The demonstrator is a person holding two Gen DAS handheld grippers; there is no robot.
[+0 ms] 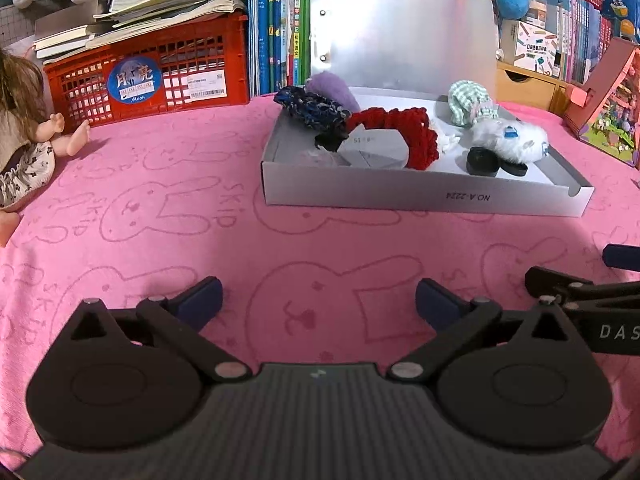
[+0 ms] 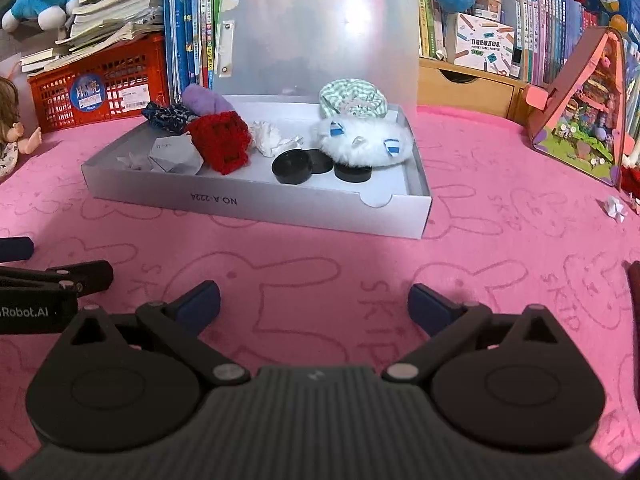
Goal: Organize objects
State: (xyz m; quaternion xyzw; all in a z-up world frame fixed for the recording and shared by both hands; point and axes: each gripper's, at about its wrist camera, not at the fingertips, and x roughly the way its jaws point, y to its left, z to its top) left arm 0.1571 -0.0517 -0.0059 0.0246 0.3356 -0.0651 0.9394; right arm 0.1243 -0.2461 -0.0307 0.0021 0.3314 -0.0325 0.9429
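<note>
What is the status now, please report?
Left gripper open, empty; right gripper open, empty. Box open, red knit piece and white plush inside. Nothing in the way.

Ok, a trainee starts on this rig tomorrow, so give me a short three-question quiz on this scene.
1. True or false: the box lid stands open.
2. What lies nearest the box's front wall: A the red knit, B the black discs, C the striped cap?
3. What do the left gripper and right gripper hold?

Key: 1 true; 2 B; 3 nothing, both jaws are open.
</note>
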